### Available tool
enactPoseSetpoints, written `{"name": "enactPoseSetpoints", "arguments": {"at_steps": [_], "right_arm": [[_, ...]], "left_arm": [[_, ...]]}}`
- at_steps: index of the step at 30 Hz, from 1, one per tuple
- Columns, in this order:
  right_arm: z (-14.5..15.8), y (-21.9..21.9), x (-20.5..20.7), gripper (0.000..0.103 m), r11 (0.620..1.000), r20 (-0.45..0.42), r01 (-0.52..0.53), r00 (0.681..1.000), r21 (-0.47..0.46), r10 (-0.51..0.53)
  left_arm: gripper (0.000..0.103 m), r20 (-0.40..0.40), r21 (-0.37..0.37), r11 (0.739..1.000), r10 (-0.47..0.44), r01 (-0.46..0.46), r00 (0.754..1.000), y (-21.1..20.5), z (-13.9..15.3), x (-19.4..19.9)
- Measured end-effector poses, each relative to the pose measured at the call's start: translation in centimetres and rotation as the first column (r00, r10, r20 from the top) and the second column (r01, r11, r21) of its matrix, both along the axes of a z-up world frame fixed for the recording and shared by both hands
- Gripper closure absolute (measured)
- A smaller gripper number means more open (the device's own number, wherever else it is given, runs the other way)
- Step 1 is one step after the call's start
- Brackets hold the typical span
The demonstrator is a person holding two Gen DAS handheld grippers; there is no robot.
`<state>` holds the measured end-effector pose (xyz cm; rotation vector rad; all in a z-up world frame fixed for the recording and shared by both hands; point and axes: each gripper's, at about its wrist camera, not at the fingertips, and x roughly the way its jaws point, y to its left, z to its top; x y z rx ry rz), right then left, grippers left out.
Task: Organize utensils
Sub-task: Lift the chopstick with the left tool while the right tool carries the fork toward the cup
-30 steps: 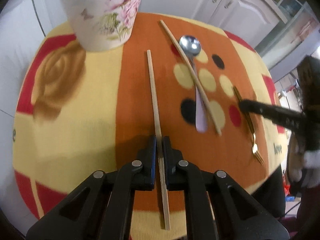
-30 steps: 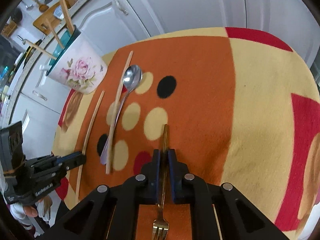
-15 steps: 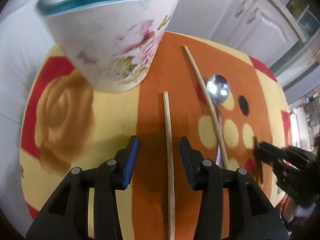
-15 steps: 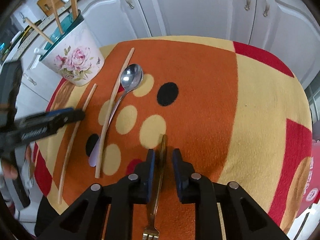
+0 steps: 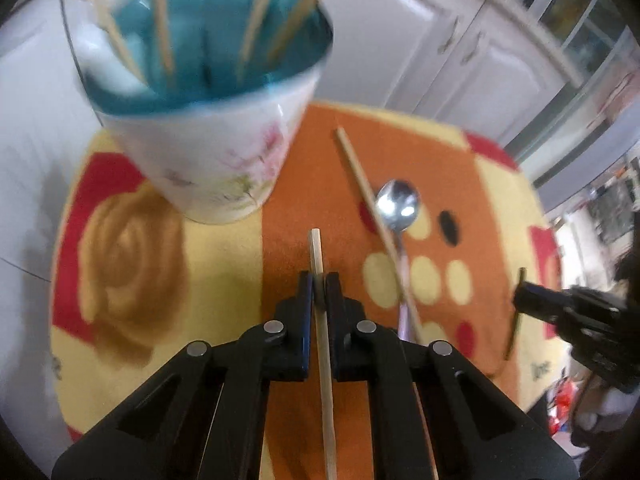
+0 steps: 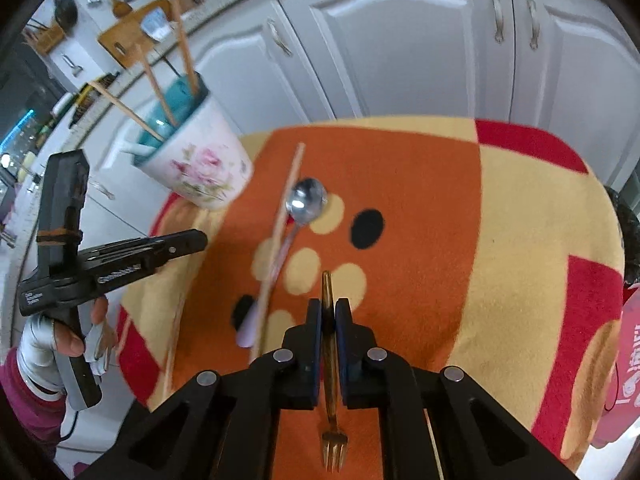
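Note:
My left gripper [image 5: 319, 286] is shut on a wooden chopstick [image 5: 323, 340] and holds it above the cloth, just in front of the floral utensil cup [image 5: 212, 160]. The cup has a teal inside and holds several chopsticks. My right gripper [image 6: 328, 312] is shut on a gold fork [image 6: 330, 380], lifted off the cloth with its tines toward the camera. A second chopstick [image 5: 368, 204] and a silver spoon [image 5: 396, 208] lie crossed on the orange cloth. The left gripper also shows in the right wrist view [image 6: 192, 240], near the cup [image 6: 192, 168].
The round table wears an orange, yellow and red patterned cloth [image 6: 520, 240]. White cabinet doors [image 6: 400, 40] stand close behind it. A kitchen counter with hanging tools [image 6: 100, 20] lies at far left.
Both grippers opened half a second ago and have shut again, the left on the chopstick, the right on the fork. Both have lifted; the left has moved closer to the cup.

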<state>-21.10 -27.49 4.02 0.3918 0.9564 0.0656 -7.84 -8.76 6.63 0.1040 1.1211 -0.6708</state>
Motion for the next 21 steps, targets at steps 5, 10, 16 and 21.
{"name": "enactPoseSetpoints", "arguments": {"at_steps": [5,10,16,21], "right_arm": [[3.1,1.7,-1.4,0.097,0.999,0.078,-0.043,0.996,-0.022,0.045],[4.8,3.1,-1.5,0.097,0.996,0.116,-0.071,0.99,-0.047,0.076],[6.3,3.5,-0.8,0.097,0.995,0.16,-0.085,0.983,-0.061,0.094],[8.5,4.1,-0.2,0.097,0.992,0.208,-0.1,0.972,-0.071,0.113]], "left_arm": [[0.098,0.054,-0.102,0.995,0.009,-0.003,0.999,2.4,4.5,-2.5],[0.099,0.091,-0.174,0.985,0.014,0.002,0.996,4.0,7.8,-4.0],[0.099,0.133,-0.225,0.974,0.044,-0.013,0.99,6.1,10.7,-4.7],[0.099,0.183,-0.25,0.967,0.086,-0.038,0.979,7.2,12.9,-5.0]]}}
